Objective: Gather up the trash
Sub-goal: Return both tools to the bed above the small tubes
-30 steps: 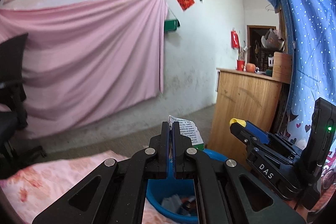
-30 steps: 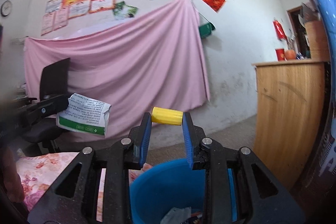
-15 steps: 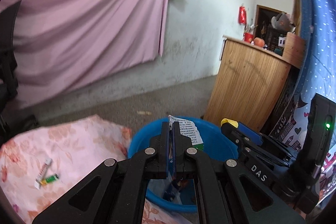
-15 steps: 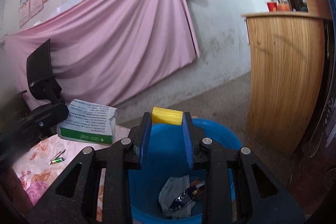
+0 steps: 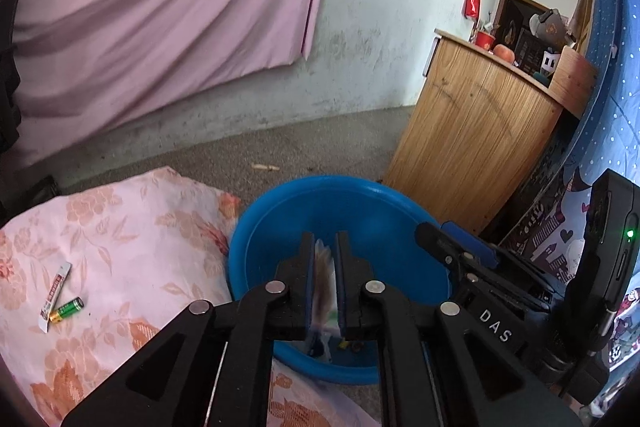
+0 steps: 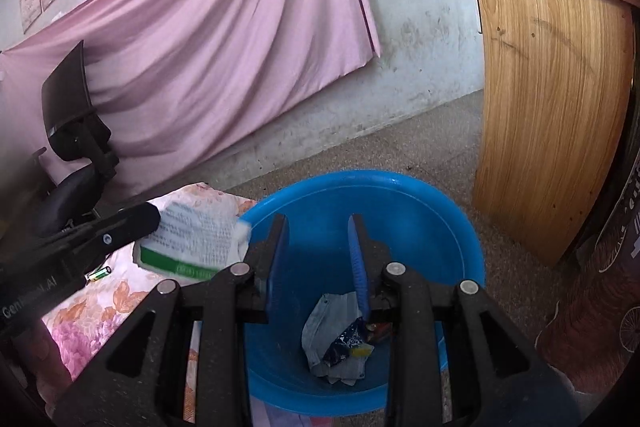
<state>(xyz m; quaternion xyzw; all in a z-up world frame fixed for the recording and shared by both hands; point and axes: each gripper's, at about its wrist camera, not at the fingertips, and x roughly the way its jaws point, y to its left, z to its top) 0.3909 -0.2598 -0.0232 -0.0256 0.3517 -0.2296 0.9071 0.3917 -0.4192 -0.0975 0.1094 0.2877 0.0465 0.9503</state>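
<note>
Over the blue basin (image 6: 460, 227), the right gripper (image 6: 318, 259) is now gaping empty, its yellow piece dropped, while the left gripper (image 5: 324, 259) is loosening around the paper packet (image 6: 196, 239).

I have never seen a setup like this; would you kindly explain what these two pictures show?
There is no robot: a person holds a two-finger gripper in each hand, and a fisheye camera on each looks along its jaws. The left camera shows the left gripper above a blue basin, a blurred white packet between its slightly parted jaws; whether it is gripped is unclear. The right camera shows the right gripper, open and empty, over the same basin, which holds crumpled trash. On the floral cloth beside the basin lie a green battery and a small sachet.
</note>
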